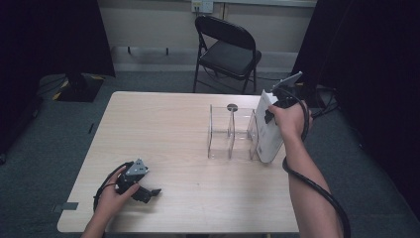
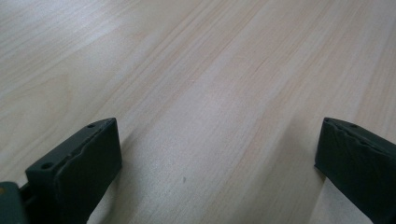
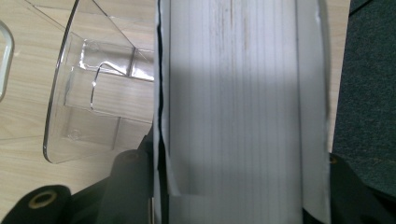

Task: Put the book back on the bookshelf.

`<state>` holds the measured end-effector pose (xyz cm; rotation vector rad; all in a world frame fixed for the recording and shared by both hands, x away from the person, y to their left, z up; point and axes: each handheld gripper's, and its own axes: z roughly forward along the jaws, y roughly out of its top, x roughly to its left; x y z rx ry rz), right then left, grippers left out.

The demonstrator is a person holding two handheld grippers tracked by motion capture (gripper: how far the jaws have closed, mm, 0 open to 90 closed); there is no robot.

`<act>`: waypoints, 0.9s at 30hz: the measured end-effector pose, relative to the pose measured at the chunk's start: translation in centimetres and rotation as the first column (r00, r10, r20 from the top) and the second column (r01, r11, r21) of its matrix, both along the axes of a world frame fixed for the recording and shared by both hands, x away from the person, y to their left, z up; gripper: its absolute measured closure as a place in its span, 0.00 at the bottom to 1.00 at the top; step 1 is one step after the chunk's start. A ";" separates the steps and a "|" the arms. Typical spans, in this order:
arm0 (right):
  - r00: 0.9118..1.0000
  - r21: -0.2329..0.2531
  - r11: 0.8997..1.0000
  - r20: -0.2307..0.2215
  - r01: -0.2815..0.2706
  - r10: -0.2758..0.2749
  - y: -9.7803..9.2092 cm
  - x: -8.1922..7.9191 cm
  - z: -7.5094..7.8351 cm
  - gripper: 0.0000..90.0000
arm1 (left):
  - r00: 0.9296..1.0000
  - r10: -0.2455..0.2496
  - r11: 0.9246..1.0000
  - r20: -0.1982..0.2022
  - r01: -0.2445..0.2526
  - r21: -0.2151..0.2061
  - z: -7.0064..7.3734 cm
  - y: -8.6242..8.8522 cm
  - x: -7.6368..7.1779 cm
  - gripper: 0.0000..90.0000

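1 white book [image 1: 268, 130] is clamped between the right gripper [image 1: 275, 110] jaws at center right, leaning at the clear rack [image 1: 232, 133], so not slotted yet. Left gripper [image 1: 148, 192] idles lower left on the table [image 1: 168, 119], jaws wide apart.

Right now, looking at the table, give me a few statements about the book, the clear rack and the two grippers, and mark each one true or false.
1. The right gripper is shut on the white book. True.
2. The book lies flat on the table. False: it is held upright, tilted, beside the clear rack.
3. The left gripper is open with nothing between its fingers. True.
4. The left gripper grips the rack. False: it rests near the table's front left, apart from the rack.
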<state>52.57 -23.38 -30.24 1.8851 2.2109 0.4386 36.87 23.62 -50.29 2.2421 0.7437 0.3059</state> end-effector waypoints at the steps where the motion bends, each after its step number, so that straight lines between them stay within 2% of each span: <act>1: 1.000 0.003 1.000 0.000 0.006 -0.006 0.0 0.0 0.0 0.59 | 1.000 0.000 1.000 0.000 0.000 0.000 0.0 0.0 0.0 0.00; 6: 1.000 -0.011 1.000 0.007 0.011 -0.011 0.1 0.1 -0.1 0.59 | 1.000 0.000 1.000 0.000 0.000 0.000 0.0 0.0 0.0 0.00; 11: 1.000 0.006 1.000 0.016 0.024 -0.024 0.0 0.0 -0.4 0.59 | 1.000 0.000 1.000 0.000 0.000 0.000 0.0 0.0 0.0 0.00; 17: 1.000 -0.013 1.000 0.016 0.018 -0.017 0.2 -0.1 -0.7 0.58 | 1.000 0.000 1.000 0.000 0.000 0.000 0.0 0.0 0.0 0.00; 27: 0.999 0.002 1.000 0.024 0.022 -0.022 0.1 -0.5 -0.7 0.57 | 1.000 0.000 1.000 0.000 0.000 0.000 0.0 0.0 0.0 0.00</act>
